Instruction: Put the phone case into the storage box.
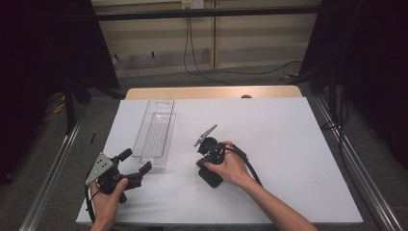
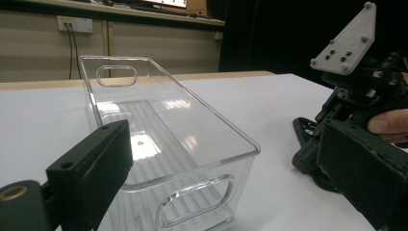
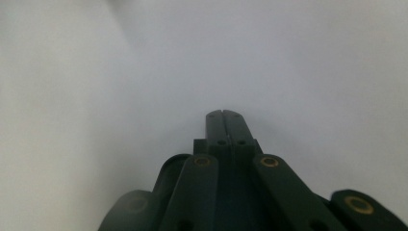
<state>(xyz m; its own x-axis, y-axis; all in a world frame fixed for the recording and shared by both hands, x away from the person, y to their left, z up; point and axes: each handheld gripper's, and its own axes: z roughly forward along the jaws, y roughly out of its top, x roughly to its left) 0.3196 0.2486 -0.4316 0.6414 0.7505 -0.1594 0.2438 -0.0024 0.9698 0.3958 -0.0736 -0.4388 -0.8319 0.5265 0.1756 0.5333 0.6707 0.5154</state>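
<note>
1. Table (image 1: 288,159) — a white work surface, bare apart from one container and the two hand-held tools.
2. Clear plastic bin (image 1: 155,135) — long, empty and upright, lying left of centre with its length running near to far. It has a cut-out handle slot in each end wall. In the left gripper view the near end of the bin (image 2: 192,192) sits just ahead of the jaws.
3. Left gripper (image 1: 136,167) — held at the near left, jaws spread wide and released, holding nothing. Its tips lie just beside the bin's near end; whether they touch it cannot be told.
4. Right gripper (image 1: 211,178) — held near the middle of the table, right of the bin and well apart from it. Its jaws (image 3: 223,126) are clenched together on nothing and point down at the bare surface.
5. Step in hand, as judged — approach to the bin, no grasp made yet.
6. Next move calls for the left jaws to straddle the near end wall at the handle slot, then close. The right gripper would need to open before assisting.
</note>
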